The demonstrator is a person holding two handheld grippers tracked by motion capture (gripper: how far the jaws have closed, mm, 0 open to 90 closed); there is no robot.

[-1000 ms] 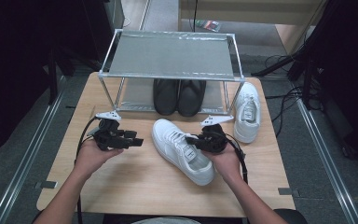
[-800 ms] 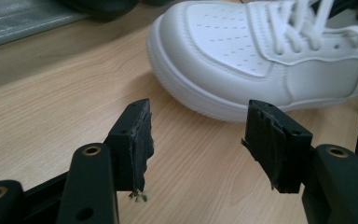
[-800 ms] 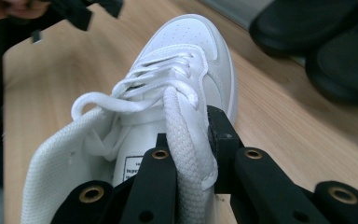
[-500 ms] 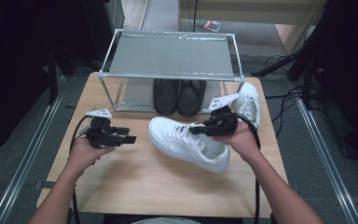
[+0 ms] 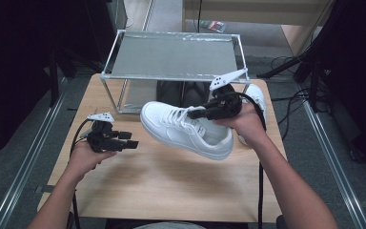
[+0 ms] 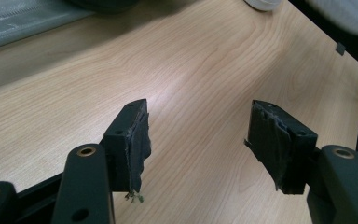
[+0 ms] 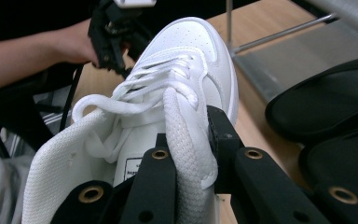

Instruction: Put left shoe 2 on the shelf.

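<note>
A white sneaker (image 5: 186,130) hangs tilted above the table, toe toward the left. My right gripper (image 5: 204,112) is shut on its tongue and laces near the collar; in the right gripper view the jaws (image 7: 191,154) pinch the thick lace and tongue of the sneaker (image 7: 191,51). My left gripper (image 5: 127,140) hovers low over the table's left side, open. Its jaws have just been opening, and nothing lies between them (image 6: 198,135), just bare wood (image 6: 205,60). A second white sneaker (image 5: 258,98) lies on the table at the right, behind the right hand.
A metal-framed rack (image 5: 171,55) with a grey top shelf stands at the table's back. A pair of black shoes (image 5: 186,91) sits under it, also in the right gripper view (image 7: 326,102). Bare tabletop (image 5: 171,181) spreads in front.
The right gripper has lifted the white sneaker off the table, up and back toward the rack. The left hand has shifted slightly left and stays low.
</note>
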